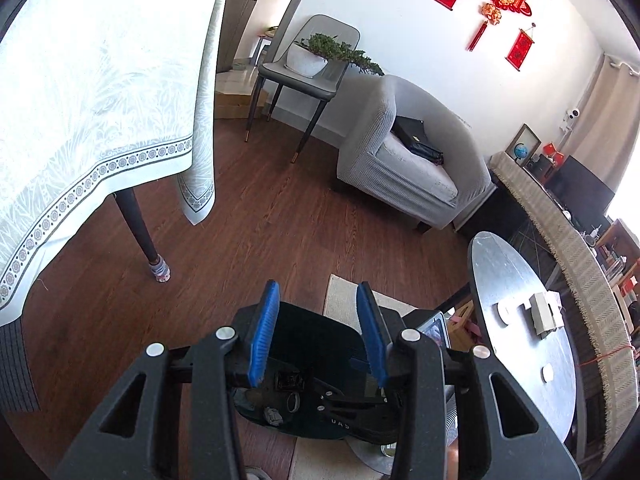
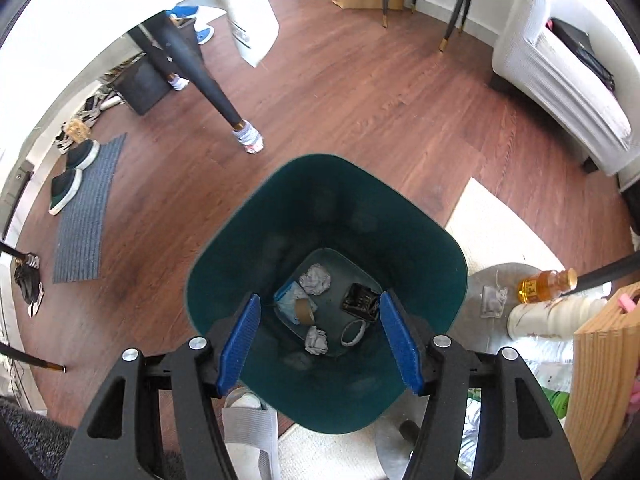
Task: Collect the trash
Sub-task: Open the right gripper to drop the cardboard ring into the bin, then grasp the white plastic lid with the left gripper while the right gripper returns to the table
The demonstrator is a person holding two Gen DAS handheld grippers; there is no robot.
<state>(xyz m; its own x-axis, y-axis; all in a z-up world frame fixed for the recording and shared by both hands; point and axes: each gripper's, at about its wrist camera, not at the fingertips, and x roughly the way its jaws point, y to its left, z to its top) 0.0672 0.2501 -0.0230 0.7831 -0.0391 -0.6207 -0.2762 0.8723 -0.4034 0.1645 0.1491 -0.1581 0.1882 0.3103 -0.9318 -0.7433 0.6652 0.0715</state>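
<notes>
The right gripper (image 2: 320,340) has its ribbed blue pads (image 2: 239,345) spread apart, nothing between them, over the mouth of a dark green, rounded-square plastic bin (image 2: 400,216). On the bin's floor lie two crumpled grey paper balls (image 2: 315,278), a cardboard tube (image 2: 303,309), a white ring (image 2: 353,332) and a black box (image 2: 360,302). The left gripper (image 1: 319,332) is likewise parted and empty above the bin, here nearly black and mostly hidden behind the fingers. A round, dull metal side table (image 1: 516,264) stands just beside, partly cut off.
</notes>
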